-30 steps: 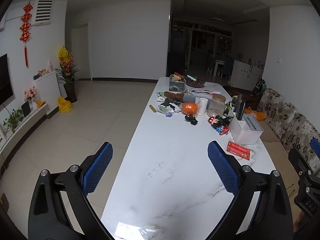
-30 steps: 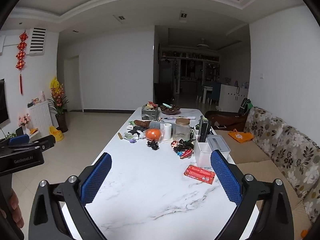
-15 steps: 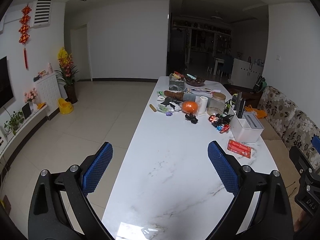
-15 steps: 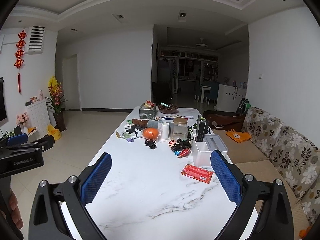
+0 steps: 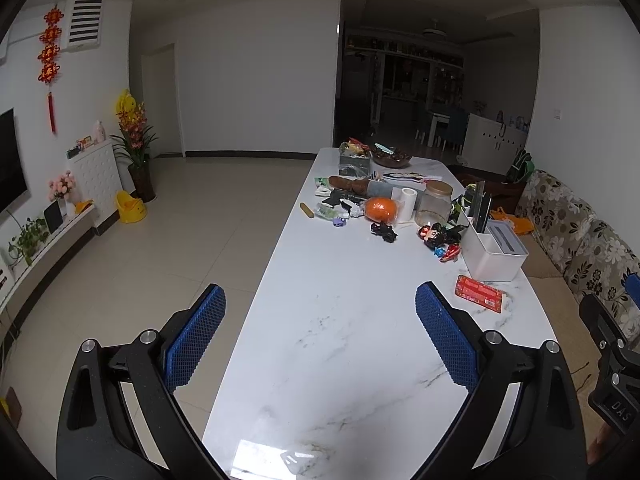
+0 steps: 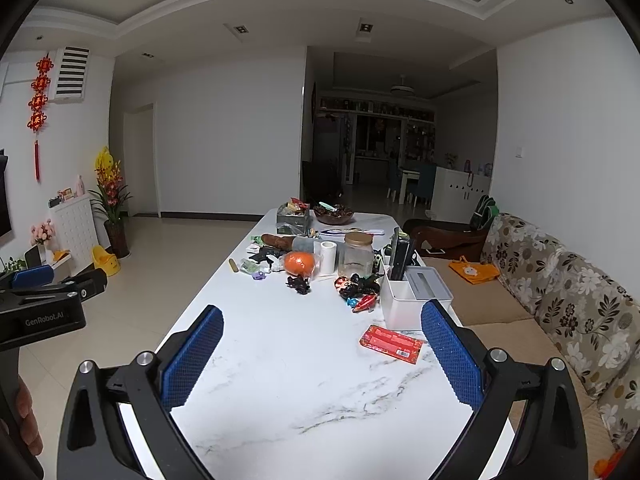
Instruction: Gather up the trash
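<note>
Long white marble-look bench, grey veining, runs straight ahead of both claws into a tiled living room. Floral sofa along the right of the bench; white cabinet and potted flowers off to the far left by the wall.

Left claw: blue pads spread wide, nothing between them, hanging over the near bare stretch of bench. Right claw: likewise spread wide and empty, above the same bare stretch.

Trash and clutter sit well ahead of both claws, toward the far half. Red flat wrapper lies alone, nearest, just ahead of the right claw's right finger. Behind it a white box. Further on: small toy figures and candy wrappers, an orange, a white roll, a glass jar, a dark bowl at the far end.
</note>
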Action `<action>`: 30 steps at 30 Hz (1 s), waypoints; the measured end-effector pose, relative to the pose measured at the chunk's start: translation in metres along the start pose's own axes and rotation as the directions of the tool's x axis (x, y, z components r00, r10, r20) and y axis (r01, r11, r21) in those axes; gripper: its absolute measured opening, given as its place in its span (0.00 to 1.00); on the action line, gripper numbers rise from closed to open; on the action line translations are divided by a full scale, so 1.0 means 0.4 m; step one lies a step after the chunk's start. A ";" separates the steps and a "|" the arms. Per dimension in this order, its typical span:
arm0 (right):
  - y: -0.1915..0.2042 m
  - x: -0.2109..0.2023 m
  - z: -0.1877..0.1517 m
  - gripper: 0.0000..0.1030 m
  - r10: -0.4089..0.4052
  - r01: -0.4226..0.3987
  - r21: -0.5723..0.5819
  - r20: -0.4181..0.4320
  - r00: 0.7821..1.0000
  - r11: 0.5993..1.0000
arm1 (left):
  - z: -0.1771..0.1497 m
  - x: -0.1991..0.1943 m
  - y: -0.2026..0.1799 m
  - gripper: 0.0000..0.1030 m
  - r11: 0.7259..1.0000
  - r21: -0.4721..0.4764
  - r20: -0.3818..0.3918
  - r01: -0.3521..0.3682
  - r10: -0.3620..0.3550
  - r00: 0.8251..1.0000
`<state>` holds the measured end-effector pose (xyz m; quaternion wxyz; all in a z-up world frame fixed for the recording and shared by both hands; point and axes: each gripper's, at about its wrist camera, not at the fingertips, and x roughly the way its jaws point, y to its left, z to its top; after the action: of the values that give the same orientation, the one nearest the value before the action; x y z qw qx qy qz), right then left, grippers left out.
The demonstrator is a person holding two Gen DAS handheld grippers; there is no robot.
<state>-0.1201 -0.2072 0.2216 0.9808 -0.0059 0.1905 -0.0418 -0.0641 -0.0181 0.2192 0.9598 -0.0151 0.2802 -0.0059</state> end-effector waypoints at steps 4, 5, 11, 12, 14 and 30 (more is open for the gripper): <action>-0.009 0.000 -0.006 0.95 -0.002 0.002 0.000 -0.003 1.000 1.000 | -0.002 -0.001 0.001 0.91 1.000 0.000 -0.001 0.000 0.000 1.000; -0.011 -0.001 -0.007 0.95 -0.003 0.003 0.001 -0.003 1.000 1.000 | -0.003 -0.001 0.000 0.91 1.000 0.000 -0.002 -0.001 0.001 1.000; -0.020 -0.002 -0.008 0.95 -0.006 0.006 0.002 -0.005 1.000 1.000 | -0.004 -0.004 0.001 0.91 1.000 0.002 0.002 -0.005 0.005 1.000; -0.021 -0.003 -0.008 0.95 -0.005 0.005 0.005 -0.005 1.000 1.000 | -0.005 -0.004 0.002 0.91 1.000 0.003 0.001 -0.005 0.005 1.000; -0.021 -0.003 -0.008 0.95 -0.005 0.005 0.007 -0.008 1.000 1.000 | -0.006 -0.007 0.006 0.91 1.000 0.001 0.001 -0.002 0.002 1.000; -0.027 -0.005 -0.002 0.95 -0.005 0.006 0.014 -0.011 1.000 1.000 | -0.002 -0.002 0.001 0.91 1.000 0.018 -0.002 0.004 -0.004 1.000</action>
<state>-0.1231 -0.2176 0.2217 0.9796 0.0005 0.1955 -0.0458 -0.0653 -0.0176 0.2191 0.9597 -0.0072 0.2809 -0.0105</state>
